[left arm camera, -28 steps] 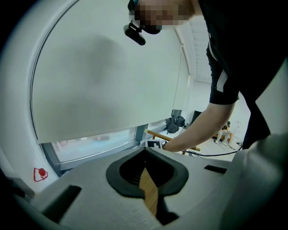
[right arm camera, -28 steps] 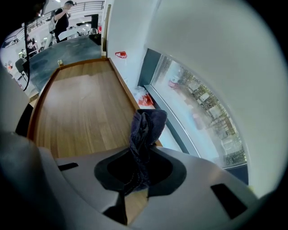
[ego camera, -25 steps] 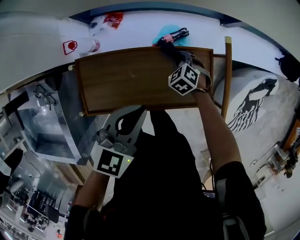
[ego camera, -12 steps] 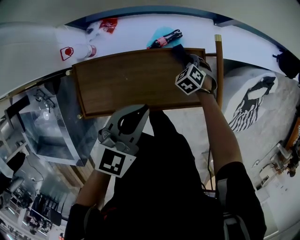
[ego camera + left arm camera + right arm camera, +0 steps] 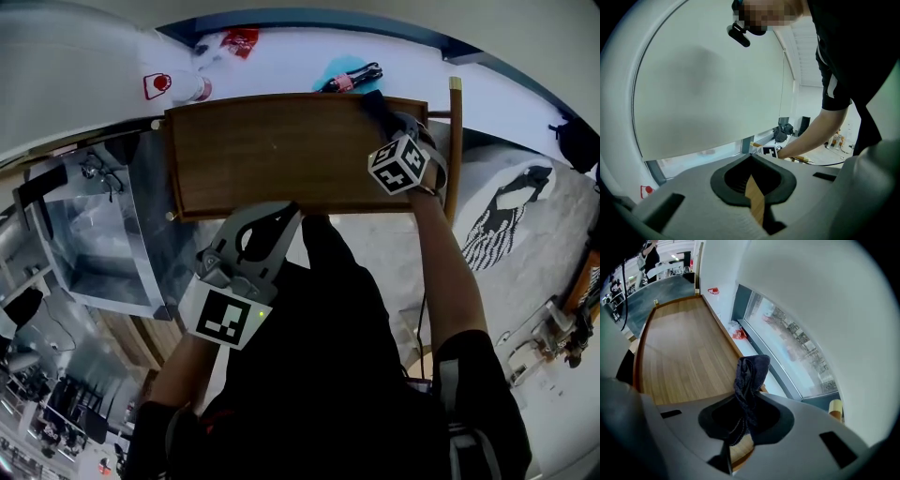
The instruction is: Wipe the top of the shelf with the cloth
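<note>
The brown wooden shelf top lies crosswise below me. My right gripper is at its far right corner, shut on a dark blue cloth. In the right gripper view the cloth stands bunched up between the shut jaws of that gripper, over the shelf top near its far edge. My left gripper hangs at the shelf's near edge, close to my body. In the left gripper view that gripper is shut on nothing, with only a sliver of wood showing behind its jaws.
Behind the shelf runs a white ledge with a blue packet and black cable, a red packet and a white bottle. A wooden pole stands at the shelf's right end. A glass cabinet is on the left.
My right gripper has slid the cloth to the right along the shelf's far edge, up to the right corner. The left gripper has stayed in place.
</note>
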The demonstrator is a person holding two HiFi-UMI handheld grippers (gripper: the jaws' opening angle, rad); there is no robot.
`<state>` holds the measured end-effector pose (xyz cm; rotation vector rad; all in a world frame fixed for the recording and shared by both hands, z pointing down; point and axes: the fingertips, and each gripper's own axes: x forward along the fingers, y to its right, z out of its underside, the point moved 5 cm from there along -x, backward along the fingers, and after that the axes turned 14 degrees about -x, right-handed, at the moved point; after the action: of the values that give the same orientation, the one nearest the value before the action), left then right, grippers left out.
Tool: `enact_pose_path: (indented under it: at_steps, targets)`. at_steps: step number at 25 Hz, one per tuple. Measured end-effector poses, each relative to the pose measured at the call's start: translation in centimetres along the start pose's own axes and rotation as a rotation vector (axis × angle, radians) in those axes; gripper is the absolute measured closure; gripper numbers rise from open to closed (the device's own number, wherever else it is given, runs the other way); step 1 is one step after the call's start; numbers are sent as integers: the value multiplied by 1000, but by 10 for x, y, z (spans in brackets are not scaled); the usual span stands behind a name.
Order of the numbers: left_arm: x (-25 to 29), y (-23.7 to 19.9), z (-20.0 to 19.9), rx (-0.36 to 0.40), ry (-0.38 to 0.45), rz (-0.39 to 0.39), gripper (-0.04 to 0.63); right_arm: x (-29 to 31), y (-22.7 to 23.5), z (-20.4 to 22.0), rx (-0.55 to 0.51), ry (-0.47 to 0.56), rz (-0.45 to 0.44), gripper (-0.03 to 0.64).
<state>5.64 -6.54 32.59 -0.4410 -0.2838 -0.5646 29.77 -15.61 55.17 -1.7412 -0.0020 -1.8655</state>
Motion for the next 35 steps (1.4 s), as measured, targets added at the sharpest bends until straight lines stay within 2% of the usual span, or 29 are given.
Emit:
enact_pose_path:
  at_steps: [7,14,20,27,35]
  targets:
    - [-58,-27,10,-23,34,-65,575,-24,-28,-102,-84,142,-3,546]
    - [-126,-62,29,-84,60,-161,577,-30,-82,-232,-210,311,-93,546]
    - [-176,-85,44,-124,73,-218,575,-27,-143,-318,-331,393,-185,546]
    - [-208,-100,58,-171,97,-257,575,-19,-191,-370,-399,421,-251,546]
    - [-223,-107,75,-182,89,-262,577,-1,-216,-381,-430,392,-271,546]
